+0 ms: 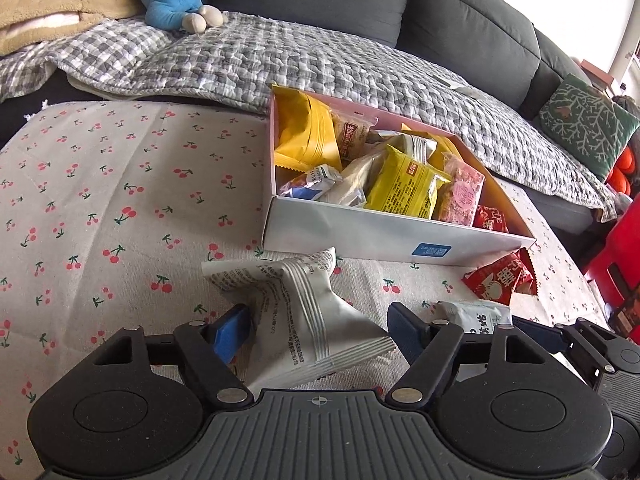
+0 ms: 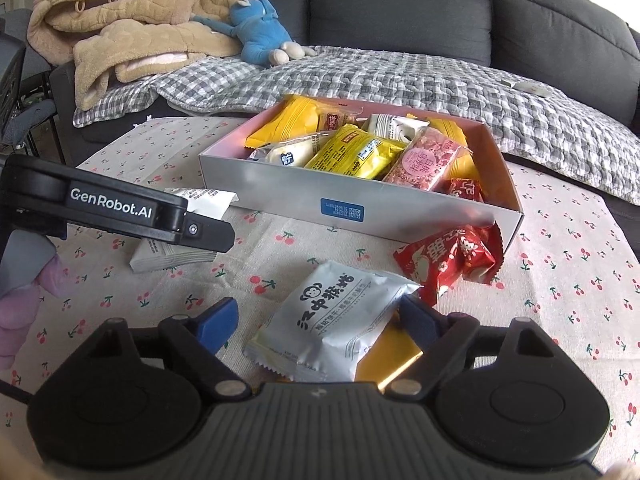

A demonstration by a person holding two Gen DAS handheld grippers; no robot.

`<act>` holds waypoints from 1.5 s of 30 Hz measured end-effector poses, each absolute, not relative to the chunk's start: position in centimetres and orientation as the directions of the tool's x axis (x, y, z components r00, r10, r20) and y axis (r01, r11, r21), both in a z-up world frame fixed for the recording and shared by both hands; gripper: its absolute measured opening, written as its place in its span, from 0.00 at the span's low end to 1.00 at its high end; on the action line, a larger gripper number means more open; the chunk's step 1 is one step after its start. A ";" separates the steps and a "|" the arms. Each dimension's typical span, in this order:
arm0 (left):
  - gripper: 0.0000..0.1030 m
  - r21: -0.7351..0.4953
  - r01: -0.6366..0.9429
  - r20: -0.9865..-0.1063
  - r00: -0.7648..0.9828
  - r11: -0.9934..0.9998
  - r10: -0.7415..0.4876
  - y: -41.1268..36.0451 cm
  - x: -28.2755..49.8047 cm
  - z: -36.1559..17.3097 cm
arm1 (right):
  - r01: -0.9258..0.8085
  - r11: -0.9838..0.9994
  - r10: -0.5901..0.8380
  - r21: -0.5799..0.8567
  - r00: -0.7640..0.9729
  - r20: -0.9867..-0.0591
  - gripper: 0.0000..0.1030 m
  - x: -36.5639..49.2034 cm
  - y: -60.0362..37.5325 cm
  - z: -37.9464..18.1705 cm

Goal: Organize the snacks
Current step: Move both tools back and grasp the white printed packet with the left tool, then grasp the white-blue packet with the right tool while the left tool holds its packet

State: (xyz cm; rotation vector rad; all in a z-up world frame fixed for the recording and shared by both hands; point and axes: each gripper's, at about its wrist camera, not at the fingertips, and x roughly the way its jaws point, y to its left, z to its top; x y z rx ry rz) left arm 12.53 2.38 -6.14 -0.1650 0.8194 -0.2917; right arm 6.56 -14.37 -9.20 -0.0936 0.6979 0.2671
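A white cardboard box [image 1: 360, 232] [image 2: 280, 196] on the cherry-print tablecloth holds several snack packets, yellow, pink, white and red. My left gripper [image 1: 318, 326] is open around a white printed snack packet [image 1: 296, 312] that lies on the cloth; the packet touches the left finger, and it also shows in the right wrist view [image 2: 176, 254] under the left gripper's body. My right gripper [image 2: 316, 320] is open around a white monkey-logo packet [image 2: 332, 320] lying on a yellow packet [image 2: 390, 354]. A red packet [image 2: 448, 260] [image 1: 500, 278] lies by the box's near right corner.
A grey sofa [image 2: 400, 16] with a checked quilt [image 2: 360, 84] runs behind the table. A blue plush toy [image 2: 260, 36] and a beige blanket [image 2: 128, 32] lie on it. A green cushion [image 1: 588, 124] and red objects [image 1: 620, 252] are at the right.
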 end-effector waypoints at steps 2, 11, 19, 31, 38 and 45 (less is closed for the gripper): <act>0.57 -0.223 0.195 -0.698 0.652 0.955 -0.296 2.2 12.4 -6.0 | -0.271 0.963 0.207 -0.001 0.736 -0.645 0.77 6.6 -14.4 -9.2; 0.39 -0.163 0.203 -0.707 0.658 0.966 -0.258 1.9 12.2 -5.8 | -0.272 0.962 0.197 -0.019 0.743 -0.640 0.54 6.6 -14.5 -8.9; 0.38 -0.123 0.242 -0.707 0.659 0.962 -0.256 1.4 11.8 -5.7 | -0.294 0.956 0.232 0.007 0.740 -0.631 0.41 6.5 -14.4 -8.4; 0.34 -0.126 0.255 -0.695 0.667 0.959 -0.269 1.5 11.6 -5.0 | -0.314 0.949 0.267 0.028 0.754 -0.600 0.40 6.3 -14.4 -7.2; 0.34 -0.132 0.260 -0.672 0.686 0.957 -0.279 1.6 11.6 -3.9 | -0.286 0.957 0.260 0.049 0.773 -0.579 0.40 6.7 -15.0 -6.2; 0.34 -0.119 0.259 -0.638 0.720 0.958 -0.274 1.5 12.3 -2.0 | -0.275 0.961 0.247 0.033 0.796 -0.552 0.40 7.6 -15.7 -4.5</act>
